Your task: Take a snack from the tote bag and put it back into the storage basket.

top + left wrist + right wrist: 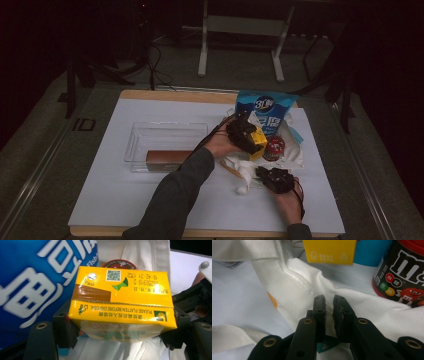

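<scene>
My left gripper (248, 136) is shut on a yellow drink carton (256, 142), held above a white cloth bag (294, 151). In the left gripper view the carton (120, 297) lies crosswise, and both pads press on its ends. My right gripper (274, 179) sits lower, at the bag's near edge. Its jaws (329, 302) are nearly together, pinching a fold of the white cloth (312, 285). A dark M&M's can (274, 148) with a red lid stands on the bag beside the carton, and it also appears in the right gripper view (404, 272).
A blue snack bag (265, 111) stands behind the carton and fills the left side of the left gripper view (37, 285). A clear plastic tray (165, 132) at centre left holds a brown box (167, 159). The white mat (115, 190) covers a wooden board.
</scene>
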`<state>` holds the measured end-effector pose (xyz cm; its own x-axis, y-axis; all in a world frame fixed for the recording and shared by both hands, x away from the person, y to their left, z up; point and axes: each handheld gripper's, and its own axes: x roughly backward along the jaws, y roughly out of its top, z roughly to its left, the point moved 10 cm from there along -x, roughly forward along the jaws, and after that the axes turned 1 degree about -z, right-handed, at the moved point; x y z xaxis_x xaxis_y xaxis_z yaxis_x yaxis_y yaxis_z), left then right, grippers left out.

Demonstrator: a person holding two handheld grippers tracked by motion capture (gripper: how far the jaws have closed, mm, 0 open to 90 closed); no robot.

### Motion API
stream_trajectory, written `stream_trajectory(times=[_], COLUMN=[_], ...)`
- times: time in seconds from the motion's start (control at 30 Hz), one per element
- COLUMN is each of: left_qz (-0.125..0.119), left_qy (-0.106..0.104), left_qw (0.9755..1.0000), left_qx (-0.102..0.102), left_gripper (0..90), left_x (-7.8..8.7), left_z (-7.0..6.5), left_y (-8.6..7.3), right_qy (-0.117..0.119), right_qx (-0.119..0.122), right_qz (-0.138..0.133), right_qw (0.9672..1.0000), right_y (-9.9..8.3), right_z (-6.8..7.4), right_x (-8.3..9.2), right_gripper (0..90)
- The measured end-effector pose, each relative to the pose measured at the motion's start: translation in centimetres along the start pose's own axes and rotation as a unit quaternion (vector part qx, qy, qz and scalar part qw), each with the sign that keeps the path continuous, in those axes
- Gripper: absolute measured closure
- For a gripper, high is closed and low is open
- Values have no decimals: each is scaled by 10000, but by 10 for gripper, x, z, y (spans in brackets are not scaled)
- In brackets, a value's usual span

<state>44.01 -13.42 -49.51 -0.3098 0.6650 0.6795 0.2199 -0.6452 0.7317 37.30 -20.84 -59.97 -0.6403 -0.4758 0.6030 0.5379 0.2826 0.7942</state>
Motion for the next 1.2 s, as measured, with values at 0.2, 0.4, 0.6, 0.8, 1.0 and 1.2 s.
stream_trajectory(times=[0.2,0.4,0.6,0.8,1.0,1.2], left_qz=[-20,64,67,58,13,-27], left_qy=[80,72,175,332,438,550], left_qw=[9999,9997,9995,9987,9983,9973], left_qx=[103,220,273,371,395,491], left_gripper=[282,283,283,282,282,283], left_x=[11,21,32,43,54,66], left_z=[5,10,14,19,23,27], left_y=[0,-4,-7,-11,-16,-19], right_qy=[4,8,0,0,-3,-6], right_qx=[-5,-12,-10,-9,-4,-6], right_qz=[0,-3,-5,-4,-1,0], right_qw=[10000,10000,10000,10000,10000,10000], right_y=[0,0,0,0,0,0], right_z=[0,0,0,0,0,0], right_x=[0,0,0,0,0,0], right_gripper=[802,802,802,802,801,802])
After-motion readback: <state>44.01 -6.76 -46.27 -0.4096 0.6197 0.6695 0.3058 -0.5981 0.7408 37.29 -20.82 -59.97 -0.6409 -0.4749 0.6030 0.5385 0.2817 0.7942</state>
